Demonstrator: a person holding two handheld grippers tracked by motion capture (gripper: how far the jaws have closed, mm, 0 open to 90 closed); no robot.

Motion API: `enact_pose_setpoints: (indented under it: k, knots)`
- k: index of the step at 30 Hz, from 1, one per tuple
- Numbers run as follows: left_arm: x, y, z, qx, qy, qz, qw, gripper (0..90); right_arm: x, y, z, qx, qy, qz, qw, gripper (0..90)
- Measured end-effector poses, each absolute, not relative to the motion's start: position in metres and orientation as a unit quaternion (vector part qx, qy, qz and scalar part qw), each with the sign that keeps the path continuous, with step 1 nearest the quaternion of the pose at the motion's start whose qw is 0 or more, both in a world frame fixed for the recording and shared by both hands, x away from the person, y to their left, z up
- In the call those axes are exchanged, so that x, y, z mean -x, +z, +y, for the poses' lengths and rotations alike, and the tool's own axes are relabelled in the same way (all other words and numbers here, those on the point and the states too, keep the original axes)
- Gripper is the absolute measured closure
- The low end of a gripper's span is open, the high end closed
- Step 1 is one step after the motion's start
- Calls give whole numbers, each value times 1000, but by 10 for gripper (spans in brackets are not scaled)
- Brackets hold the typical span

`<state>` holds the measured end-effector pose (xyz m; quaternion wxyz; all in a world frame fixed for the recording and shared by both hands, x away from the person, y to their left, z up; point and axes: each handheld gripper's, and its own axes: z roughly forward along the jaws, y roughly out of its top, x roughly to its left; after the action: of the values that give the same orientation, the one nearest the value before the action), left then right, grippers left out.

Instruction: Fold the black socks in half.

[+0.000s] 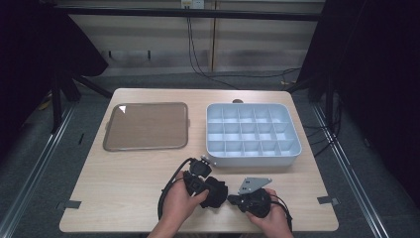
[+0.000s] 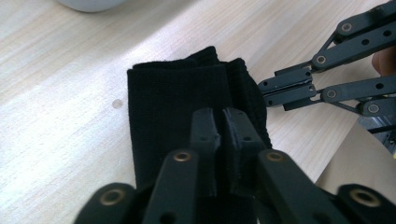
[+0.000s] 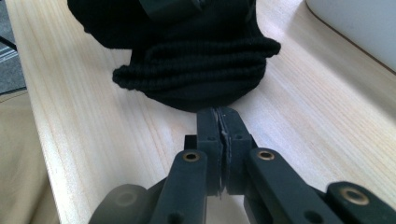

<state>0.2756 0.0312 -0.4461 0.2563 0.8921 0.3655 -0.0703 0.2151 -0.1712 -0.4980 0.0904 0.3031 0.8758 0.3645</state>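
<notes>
Hand-held gripper, left (image 2: 219, 122): pinching folded black cloth (image 2: 187, 102) | right (image 3: 220, 116): pressed together on cloth edge | risk: we tug unevenly, fold slips open.

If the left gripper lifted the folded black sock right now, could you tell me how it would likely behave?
The black sock looks like soft ribbed knit folded in layers, so it would probably sag and partly unfold. It seems light for its size. The left gripper pinches only a thin fold, but the knit should not slip easily. The right gripper is shut at its edge.
</notes>
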Motion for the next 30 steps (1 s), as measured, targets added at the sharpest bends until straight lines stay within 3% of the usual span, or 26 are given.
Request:
enact_pose_setpoints:
  k: [13,22,30]
  knots:
    - [-270,-430,18,-890,-73,355,278,873,-217,-499,-168,-303,370,873,93,895]
    - [-275,-451,3,-886,-94,360,277,876,-216,-499,-167,-304,367,874,92,893]
    - [-270,-459,-2,-893,-77,352,271,877,-216,-497,-174,-312,354,876,99,877]
